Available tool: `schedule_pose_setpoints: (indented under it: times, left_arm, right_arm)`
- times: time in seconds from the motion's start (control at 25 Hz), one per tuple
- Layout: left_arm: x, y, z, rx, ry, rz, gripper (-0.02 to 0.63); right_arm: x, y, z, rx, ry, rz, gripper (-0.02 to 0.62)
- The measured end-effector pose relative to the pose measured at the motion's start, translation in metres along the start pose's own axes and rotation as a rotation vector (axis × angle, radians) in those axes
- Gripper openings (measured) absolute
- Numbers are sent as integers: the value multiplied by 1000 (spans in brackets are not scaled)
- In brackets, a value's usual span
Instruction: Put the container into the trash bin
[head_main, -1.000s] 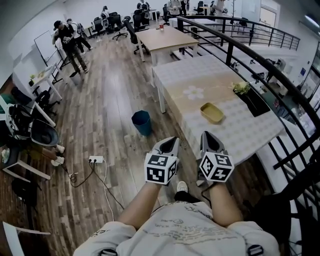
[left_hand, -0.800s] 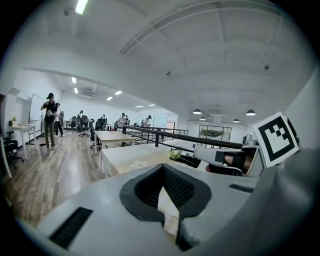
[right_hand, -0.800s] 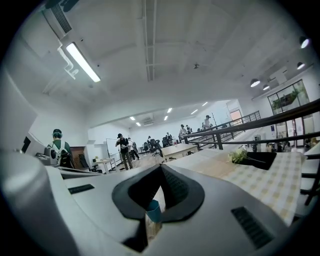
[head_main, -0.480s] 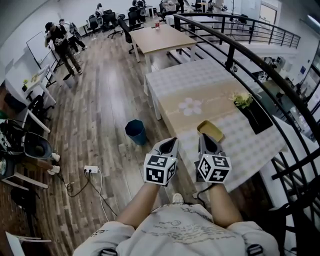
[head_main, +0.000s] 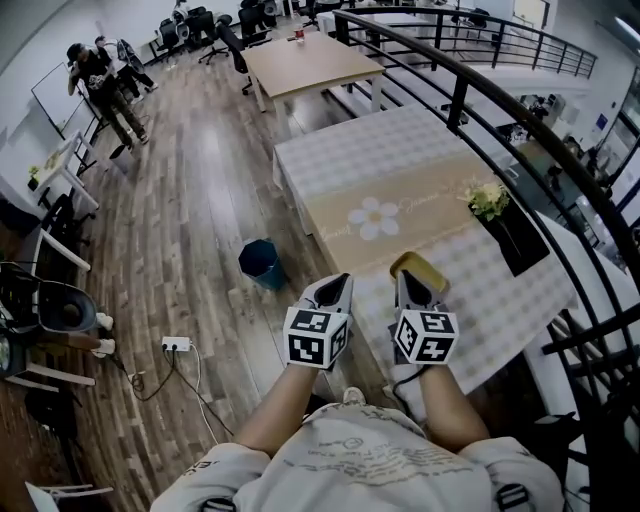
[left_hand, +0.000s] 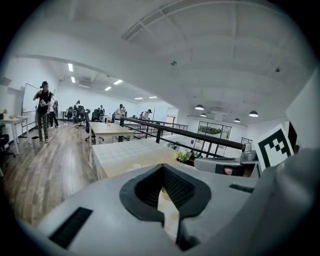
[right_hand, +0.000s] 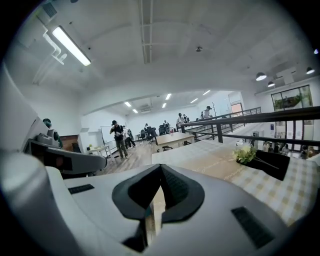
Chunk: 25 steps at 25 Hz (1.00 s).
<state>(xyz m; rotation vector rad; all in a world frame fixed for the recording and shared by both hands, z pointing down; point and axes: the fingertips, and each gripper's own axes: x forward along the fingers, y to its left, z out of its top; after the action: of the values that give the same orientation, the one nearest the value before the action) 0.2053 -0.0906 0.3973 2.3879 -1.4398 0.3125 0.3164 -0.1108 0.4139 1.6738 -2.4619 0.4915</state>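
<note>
The person is holding both grippers side by side in front of the body, and both are pointing toward twelve o'clock. The left gripper (head_main: 340, 283) is hanging over the wooden floor, just beside the near left corner of the table (head_main: 340, 160). Its jaws are standing together and nothing is sitting between them. The right gripper (head_main: 416, 287) is hanging over the near edge of the table, and its jaws are also pressed together, empty.

The yellow container (head_main: 424, 263) is lying on the checked tablecloth at twelve o'clock from the right gripper, very near to its tip. The gripper is covering the near rim of the container, so I cannot tell if they are touching.

The blue trash bin (head_main: 260, 262) is standing upright on the floor at about ten o'clock from the left gripper, beside the left side of the table and apart from the container.

A small flowering plant (head_main: 487, 198) in a dark tray (head_main: 518, 240) is sitting at about two o'clock from the container. A white power strip (head_main: 175, 344) is lying on the floor at about eight o'clock from the bin. Other people (head_main: 95, 80) are standing far off at ten o'clock.
</note>
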Motion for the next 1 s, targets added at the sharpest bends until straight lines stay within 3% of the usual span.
schedule_pose_setpoints:
  times: [0.2, 0.44, 0.56, 0.76, 1.0]
  left_arm:
    - [28, 16, -7, 19, 30, -61, 5]
    - [57, 34, -10, 29, 69, -147, 5]
    - [68, 35, -8, 45, 84, -176, 5]
    - [81, 31, -18, 61, 118, -212, 5]
    - [87, 35, -28, 67, 144, -208, 5]
  right_arm:
    - [27, -10, -22, -27, 59, -30, 3]
    - [64, -12, -61, -90, 165, 25, 22]
    - [82, -27, -87, -206, 258, 2, 89]
    - [102, -70, -130, -443, 447, -86, 110]
    - [107, -97, -182, -480, 664, -65, 110]
